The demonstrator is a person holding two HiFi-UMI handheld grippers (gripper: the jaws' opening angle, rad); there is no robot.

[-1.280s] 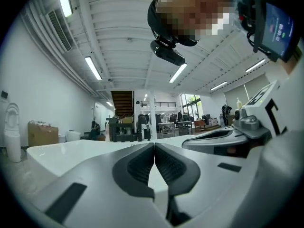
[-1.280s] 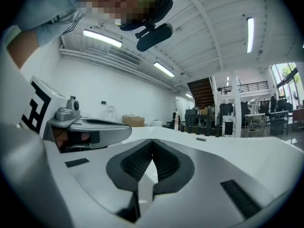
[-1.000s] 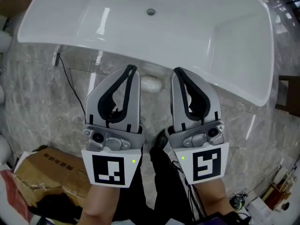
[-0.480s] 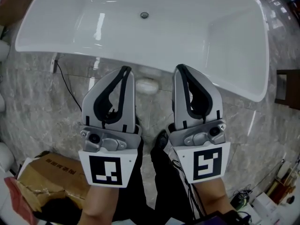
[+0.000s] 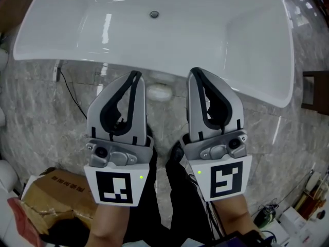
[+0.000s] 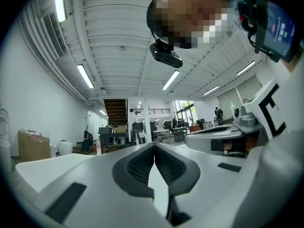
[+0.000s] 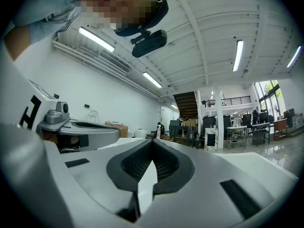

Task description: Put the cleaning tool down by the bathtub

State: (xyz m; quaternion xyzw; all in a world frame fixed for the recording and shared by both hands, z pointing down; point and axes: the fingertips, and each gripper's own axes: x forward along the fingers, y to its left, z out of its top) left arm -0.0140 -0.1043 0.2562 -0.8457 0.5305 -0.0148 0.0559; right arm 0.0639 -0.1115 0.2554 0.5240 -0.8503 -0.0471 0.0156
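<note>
The white bathtub [image 5: 154, 40] fills the top of the head view, its drain [image 5: 153, 14] showing. A small white rounded thing [image 5: 159, 92], possibly the cleaning tool, lies on the marble floor against the tub's near wall. It sits between the tips of my two grippers and is touched by neither. My left gripper [image 5: 134, 76] and right gripper [image 5: 194, 72] are held side by side, both shut and empty. In the left gripper view the left gripper's [image 6: 153, 144] pads meet. The right gripper's [image 7: 153, 140] pads also meet in its own view. Both gripper views look up at the ceiling.
A torn cardboard box [image 5: 56, 189] sits at the lower left. A black cable [image 5: 72, 99] runs across the floor left of the grippers. A dark stool [image 5: 316, 94] stands at the right edge, and small items [image 5: 293, 215] lie at the lower right. The person's dark trouser legs [image 5: 180, 199] are below the grippers.
The head view has drifted, so the bathtub sits slightly higher and further left in frame. Both grippers stay shut and side by side, hardly moved.
</note>
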